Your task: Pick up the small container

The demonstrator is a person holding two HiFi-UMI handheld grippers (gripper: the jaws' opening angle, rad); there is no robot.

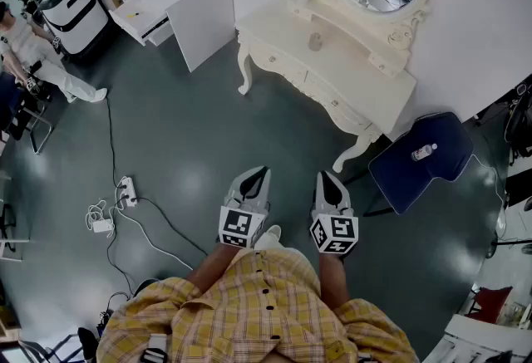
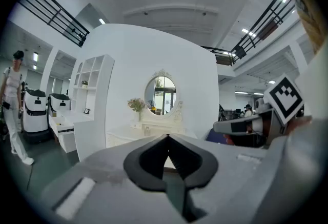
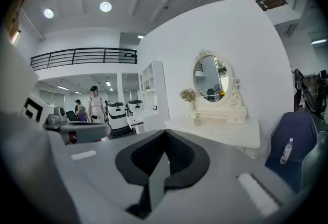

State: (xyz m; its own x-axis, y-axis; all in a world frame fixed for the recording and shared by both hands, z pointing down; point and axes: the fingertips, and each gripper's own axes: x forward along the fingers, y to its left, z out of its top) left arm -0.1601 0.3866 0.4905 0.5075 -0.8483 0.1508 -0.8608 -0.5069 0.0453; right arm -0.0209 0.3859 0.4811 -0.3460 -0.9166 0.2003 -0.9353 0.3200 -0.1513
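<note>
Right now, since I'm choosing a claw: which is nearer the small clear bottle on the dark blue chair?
Right. In the head view the right claw is below and left of the small clear bottle; the left claw is even farther left.

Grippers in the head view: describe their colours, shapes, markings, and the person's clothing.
Left gripper and right gripper: pale grey, tapering to points, black inner pads. Each carries a cube with black-and-white square markers. Shirt: yellow plaid, dark buttons.
</note>
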